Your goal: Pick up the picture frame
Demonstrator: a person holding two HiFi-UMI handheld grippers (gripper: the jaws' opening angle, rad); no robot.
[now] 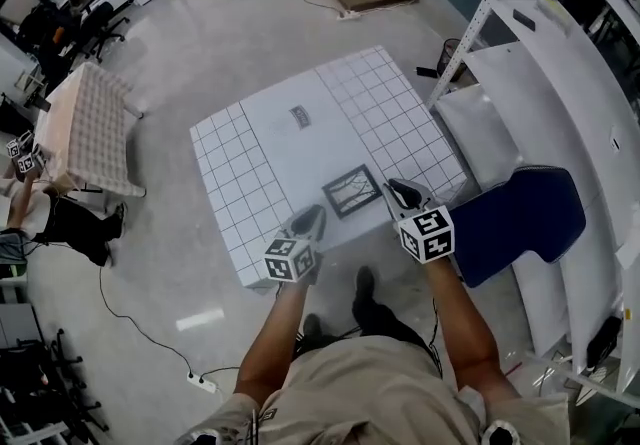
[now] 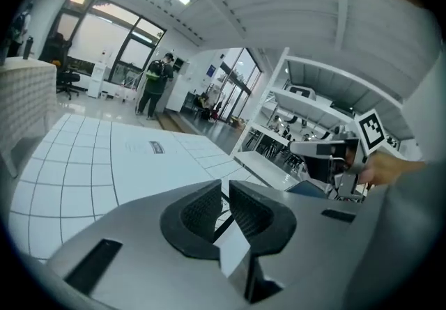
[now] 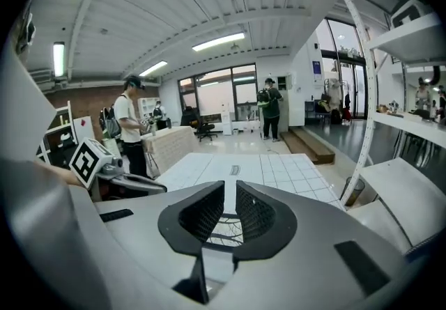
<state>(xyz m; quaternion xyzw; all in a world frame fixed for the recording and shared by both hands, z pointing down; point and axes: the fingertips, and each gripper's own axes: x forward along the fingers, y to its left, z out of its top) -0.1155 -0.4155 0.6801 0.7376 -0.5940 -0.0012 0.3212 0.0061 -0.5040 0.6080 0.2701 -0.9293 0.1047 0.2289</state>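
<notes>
White table on a pale, glossy floor. Thin dark grid lines cover its left and right panels. The centre panel is plain, with a small printed label lying flat on it.

Head view only:
- Picture frame lies flat near the table edge closest to you, askew to the grid. It has a thin dark rectangular border and a pale middle crossed by fine lines.
- Your left gripper sits just left of the frame and nearer you. Your right gripper is just beside the frame's right edge. Neither touches it.
- Dark blue pad with rounded corners lies right of the table, against white shelving. A table draped in checked cloth stands well to the left.

Gripper views only:
- Left gripper: black cross-hatched pads in a smooth grey shell, drawn together to a narrow slit, holding nothing. A dark strip of the frame shows through the slit.
- Right gripper: same ribbed pads, closed to the same slit and empty. The frame's web of fine lines shows below the tips.
- Each view catches the other gripper's marker cube, plus the ribbed ceiling with strip lights and standing people, which the head view does not show.
</notes>
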